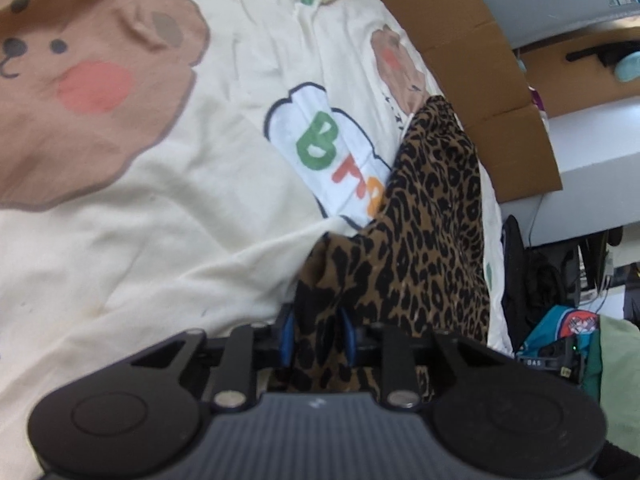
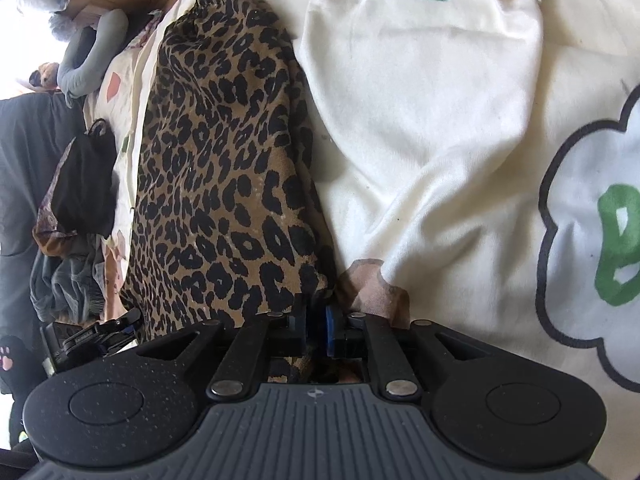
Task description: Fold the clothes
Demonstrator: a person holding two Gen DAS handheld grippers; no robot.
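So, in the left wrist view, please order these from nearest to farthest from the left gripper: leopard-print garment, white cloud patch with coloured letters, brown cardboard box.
1. Leopard-print garment: clamped in the left gripper.
2. White cloud patch with coloured letters: ahead, slightly left.
3. Brown cardboard box: far, upper right.

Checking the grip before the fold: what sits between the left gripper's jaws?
A bunched fold of the leopard-print garment, clamped in the left gripper, as the left wrist view shows.

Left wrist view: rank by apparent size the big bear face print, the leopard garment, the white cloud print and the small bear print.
1. Big bear face print
2. Leopard garment, though nearness inflates it
3. White cloud print, partly covered
4. Small bear print
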